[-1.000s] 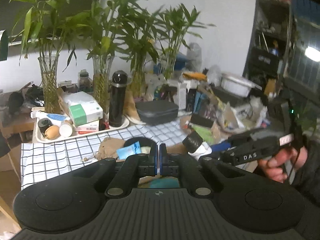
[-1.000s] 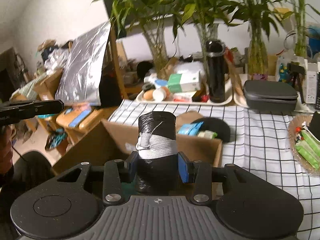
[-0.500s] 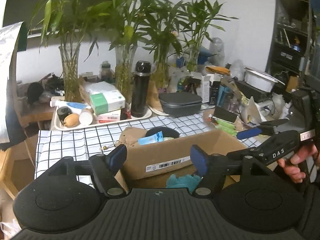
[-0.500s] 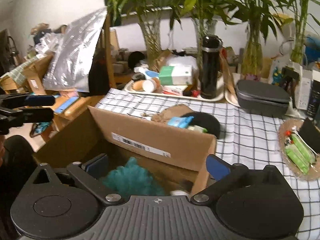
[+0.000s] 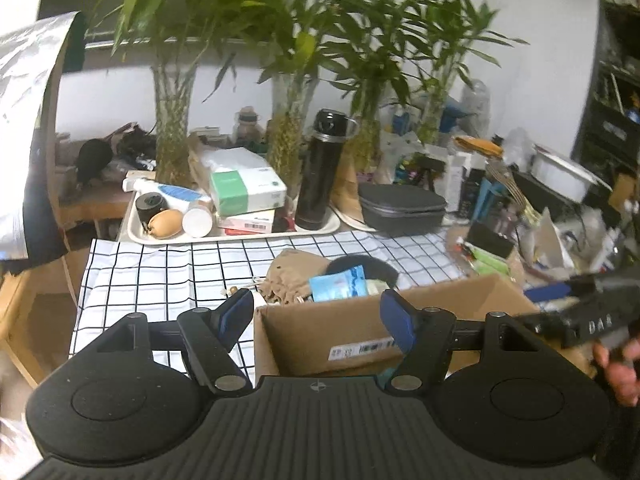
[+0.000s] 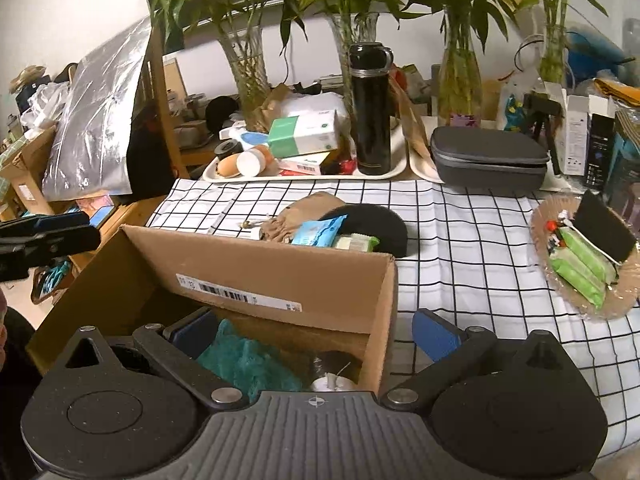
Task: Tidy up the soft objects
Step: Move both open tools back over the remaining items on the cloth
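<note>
The black roll has left the right gripper (image 6: 316,336), whose fingers now stand wide apart over the box (image 6: 256,280); it probably lies inside beside the teal cloth (image 6: 248,360). The left gripper (image 5: 316,316) has spread too, empty, so another soft item seems next.

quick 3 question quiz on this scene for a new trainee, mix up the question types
1. True or false: the right claw is clamped on the teal fluffy cloth.
2. Multiple choice: the tall black metal flask stands on A) the open brown cardboard box, B) the white tray, C) the grey zippered case.
3. Fill in: the light blue plastic packet lies on the ____ tablecloth.

Key
1. False: both pads stand wide apart, nothing between them.
2. B
3. black-and-white checked
</note>
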Available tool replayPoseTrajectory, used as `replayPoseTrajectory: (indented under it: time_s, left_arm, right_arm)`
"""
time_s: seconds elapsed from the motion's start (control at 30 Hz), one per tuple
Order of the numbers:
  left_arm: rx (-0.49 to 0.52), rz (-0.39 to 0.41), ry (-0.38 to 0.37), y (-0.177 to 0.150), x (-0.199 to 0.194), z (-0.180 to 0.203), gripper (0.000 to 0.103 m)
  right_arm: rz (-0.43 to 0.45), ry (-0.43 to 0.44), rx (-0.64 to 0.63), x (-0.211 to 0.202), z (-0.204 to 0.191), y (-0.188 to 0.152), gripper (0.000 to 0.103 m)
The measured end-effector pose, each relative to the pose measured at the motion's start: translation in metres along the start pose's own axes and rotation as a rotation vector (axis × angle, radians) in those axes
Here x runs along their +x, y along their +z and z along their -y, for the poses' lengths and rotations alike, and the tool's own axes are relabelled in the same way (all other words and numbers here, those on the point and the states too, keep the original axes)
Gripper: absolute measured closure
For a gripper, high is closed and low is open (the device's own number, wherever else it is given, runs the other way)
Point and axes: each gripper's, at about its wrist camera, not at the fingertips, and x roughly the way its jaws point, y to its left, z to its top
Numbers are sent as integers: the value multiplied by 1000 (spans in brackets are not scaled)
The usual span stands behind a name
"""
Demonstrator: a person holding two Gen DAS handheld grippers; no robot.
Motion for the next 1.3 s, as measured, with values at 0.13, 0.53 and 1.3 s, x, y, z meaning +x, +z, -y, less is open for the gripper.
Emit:
replayPoseTrajectory:
  time_s: [0.13,0.53,1.3]
  left_arm:
    - [-17,6,9,-4,0,0,34]
    - [-13,14,10,-5,1,-11,34]
    - [-229,29,6,-14,18,-63,34]
  right_arm:
    - [-3,-29,3,1,3,-1,0]
    - [61,-63,73,-3,19,6,0]
    - [-3,75,30,27,4,19,0]
